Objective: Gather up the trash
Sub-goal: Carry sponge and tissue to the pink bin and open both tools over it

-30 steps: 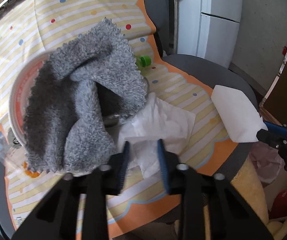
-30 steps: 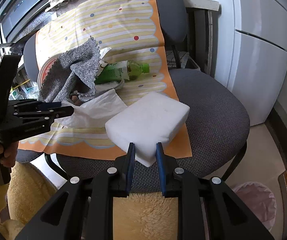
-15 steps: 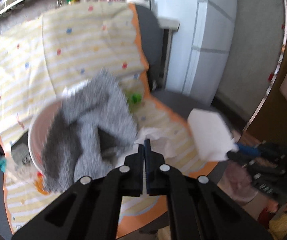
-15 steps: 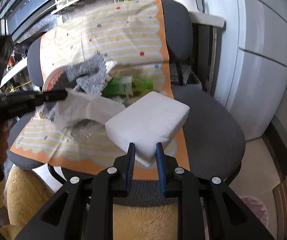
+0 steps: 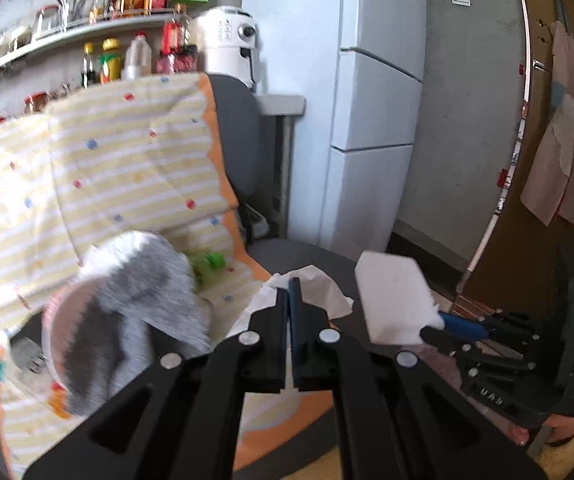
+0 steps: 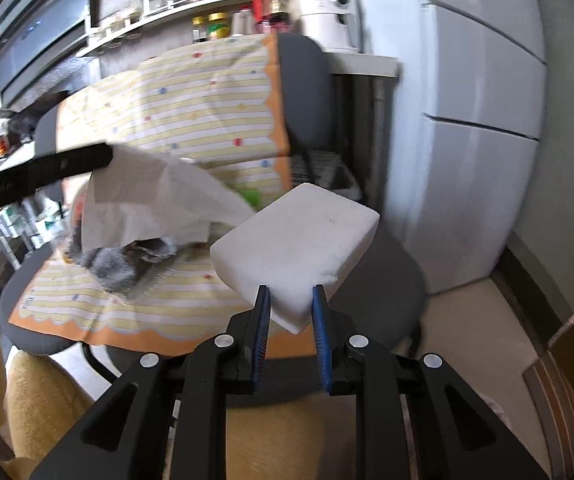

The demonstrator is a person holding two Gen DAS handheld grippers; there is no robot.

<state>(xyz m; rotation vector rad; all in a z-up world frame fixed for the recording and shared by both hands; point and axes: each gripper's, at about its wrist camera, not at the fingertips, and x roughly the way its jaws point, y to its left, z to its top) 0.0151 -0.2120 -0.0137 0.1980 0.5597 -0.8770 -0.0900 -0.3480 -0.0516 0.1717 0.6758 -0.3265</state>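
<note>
Two hand-held grippers hang over a cloth-draped office chair point(image 6: 387, 264), each angled downward and each carrying something. The left hand-held gripper point(image 5: 289, 286) has its jaws pressed together on a crumpled white tissue point(image 5: 319, 288), which bunches out past and to either side of the fingertips; seen from the right wrist, the same tissue point(image 6: 159, 200) drapes below that gripper's black finger, clear of the striped cloth point(image 6: 191, 120). A hand shows dimly at the left edge of that view, gripping the tool's handle. The right hand-held gripper point(image 6: 289, 300) clamps one corner of a white sponge point(image 6: 299, 240) between its blue pads point(image 6: 262, 320), the block jutting forward and upward from the fingertips, tilted, with nothing under it but the chair seat. From the left wrist the sponge point(image 5: 395, 296) sits to the right of the tissue, apart from it. Below and left of the left gripper, a grey towel point(image 5: 135, 304) lies heaped over a round bowl point(image 5: 53, 320) on the cloth, with a green bottle point(image 5: 209, 262) just beyond it. A white fridge point(image 5: 371, 120) stands behind the chair.
</note>
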